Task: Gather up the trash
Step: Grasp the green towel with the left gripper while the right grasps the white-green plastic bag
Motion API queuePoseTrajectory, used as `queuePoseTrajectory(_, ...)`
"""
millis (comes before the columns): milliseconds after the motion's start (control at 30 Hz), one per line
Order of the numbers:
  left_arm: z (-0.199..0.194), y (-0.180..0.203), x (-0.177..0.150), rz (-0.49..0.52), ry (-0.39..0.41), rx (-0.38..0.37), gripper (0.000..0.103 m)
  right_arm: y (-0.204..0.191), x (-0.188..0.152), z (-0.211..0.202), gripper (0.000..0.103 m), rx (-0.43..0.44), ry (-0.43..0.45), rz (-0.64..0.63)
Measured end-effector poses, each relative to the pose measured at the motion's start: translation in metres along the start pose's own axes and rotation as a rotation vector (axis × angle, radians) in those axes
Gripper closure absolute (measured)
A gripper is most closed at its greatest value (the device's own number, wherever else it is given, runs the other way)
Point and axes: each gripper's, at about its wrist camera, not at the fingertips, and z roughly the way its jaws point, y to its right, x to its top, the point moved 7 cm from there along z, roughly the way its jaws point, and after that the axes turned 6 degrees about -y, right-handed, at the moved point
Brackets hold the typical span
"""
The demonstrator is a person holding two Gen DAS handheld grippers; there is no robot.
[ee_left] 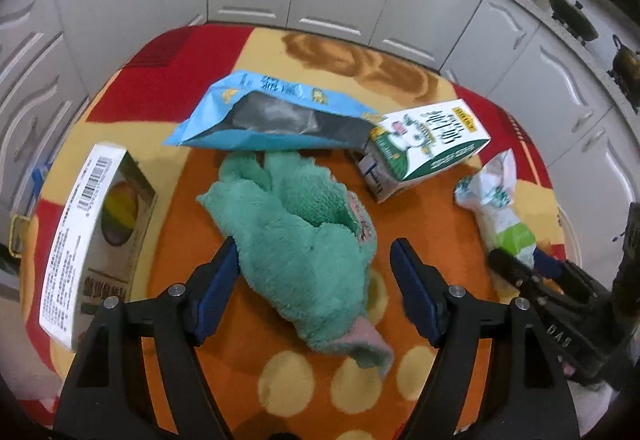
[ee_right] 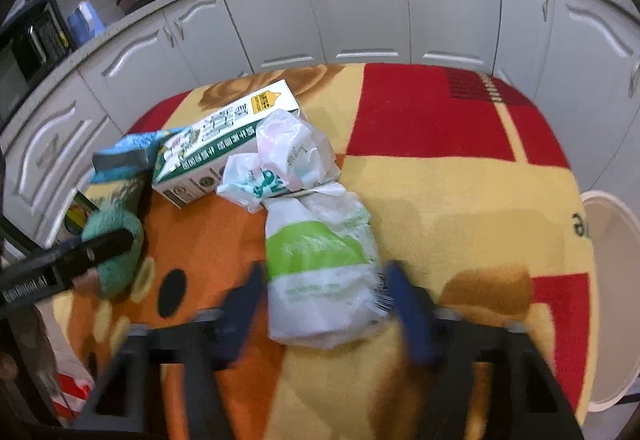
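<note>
Little done, judging by layout: all trash lay on rug (ee_left: 460, 240).
Right gripper (ee_right: 324, 300) jaws narrow, pads against plastic bag (ee_right: 320, 260), bag not lifted.
Left gripper (ee_left: 312, 280) jaws wide, astride green cloth (ee_left: 296, 236), not pinching.
Left wrist view: blue pouch (ee_left: 272, 112) 12 o'clock of cloth, carton (ee_left: 424, 148) 2 o'clock, box (ee_left: 92, 232) 9 o'clock.
White bin (ee_right: 608, 300) at 3 o'clock of bag.

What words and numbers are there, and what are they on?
"6" or "9", sideways: white bin.
Milk carton: Chinese print, too blurred to read.
Box: barcode digits too small.
Blue bag, plastic bag: print blurred.
Left tool: lettering ends "AI", rest blurred.
</note>
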Motion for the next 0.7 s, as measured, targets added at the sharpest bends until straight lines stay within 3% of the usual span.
queuePoseTrajectory(33, -0.002, 0.0, 0.0, 0.004, 0.01, -0.007, 0.044, 0.0, -0.001, -0.001, 0.056, 0.006, 0.0, -0.004)
queuePoseTrajectory(67, -0.005, 0.0, 0.0, 0.015, 0.02, 0.003, 0.047, 0.001, -0.004, -0.003, 0.059, 0.017, -0.003, -0.003)
queuePoseTrajectory(233, -0.018, 0.008, -0.007, 0.026, 0.004, -0.08, 0.05, 0.009, -0.016, -0.021, 0.061, 0.058, 0.009, 0.023)
queuePoseTrajectory(400, -0.04, 0.034, -0.014, 0.088, 0.038, -0.131, 0.05, 0.016, -0.024, -0.046, 0.061, 0.103, 0.042, 0.059)
queuePoseTrajectory(700, -0.066, 0.094, -0.016, 0.207, 0.082, -0.198, 0.05, 0.033, -0.021, -0.09, 0.061, 0.086, 0.135, 0.097)
